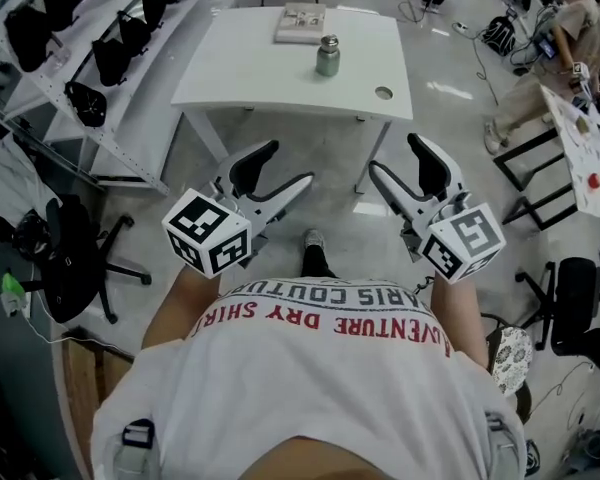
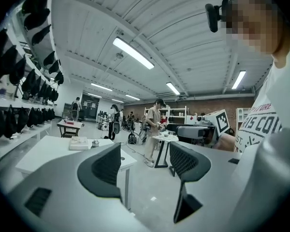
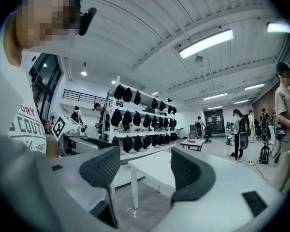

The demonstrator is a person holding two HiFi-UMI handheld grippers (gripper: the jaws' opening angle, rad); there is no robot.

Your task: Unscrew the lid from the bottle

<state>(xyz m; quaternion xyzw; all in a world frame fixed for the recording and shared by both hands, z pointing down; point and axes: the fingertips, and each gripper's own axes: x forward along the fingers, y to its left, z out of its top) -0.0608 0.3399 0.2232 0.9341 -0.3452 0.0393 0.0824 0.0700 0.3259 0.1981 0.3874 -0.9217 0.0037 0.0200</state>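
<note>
The bottle was seen upright on the white tabletop, toward its far side, with the lid on it and nothing touching it. Near it, at the far edge, a flat stack of book-like things was laid. Both claws were held over the floor, well apart from the tabletop and close to the person's white shirt. The left claw was spread, with nothing caught between its jaws. The right claw was likewise spread and empty. Along the left, a rack of dark bags was ranged.
</note>
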